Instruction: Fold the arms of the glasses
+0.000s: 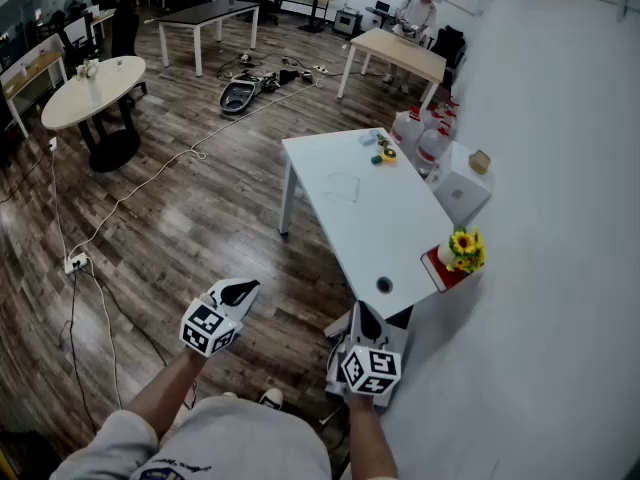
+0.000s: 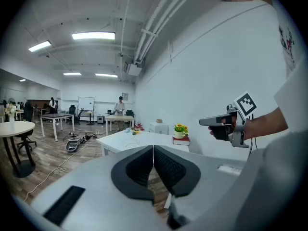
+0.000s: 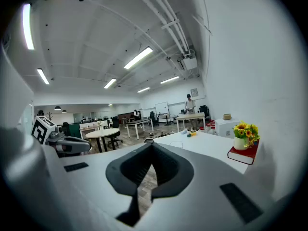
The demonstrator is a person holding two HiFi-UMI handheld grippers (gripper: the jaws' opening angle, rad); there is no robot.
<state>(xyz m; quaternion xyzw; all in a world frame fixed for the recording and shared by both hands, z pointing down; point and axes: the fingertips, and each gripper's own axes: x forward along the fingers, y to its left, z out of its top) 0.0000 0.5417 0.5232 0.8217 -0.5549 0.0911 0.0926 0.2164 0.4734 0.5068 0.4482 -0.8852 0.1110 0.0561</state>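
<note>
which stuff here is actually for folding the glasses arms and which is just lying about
For the job: glasses on the white table; left gripper and right gripper, both shut and empty.

Just lying about: flowers on a red book; small colourful items at the table's far end; water jugs beside the table.

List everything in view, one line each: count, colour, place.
table: one, white, centre, beside the wall
glasses: one pair, thin faint frame, mid-table
small items: few, yellow and teal, table's far end
sunflowers: one pot, yellow, on the book
book: one, red, table's near corner
round table: one, pale, far left
jugs: several, white, red-capped, floor by wall
person: one, light top, far table
left tool: one, white, shut, empty, lower left
right tool: one, white, shut, empty, lower centre
</note>
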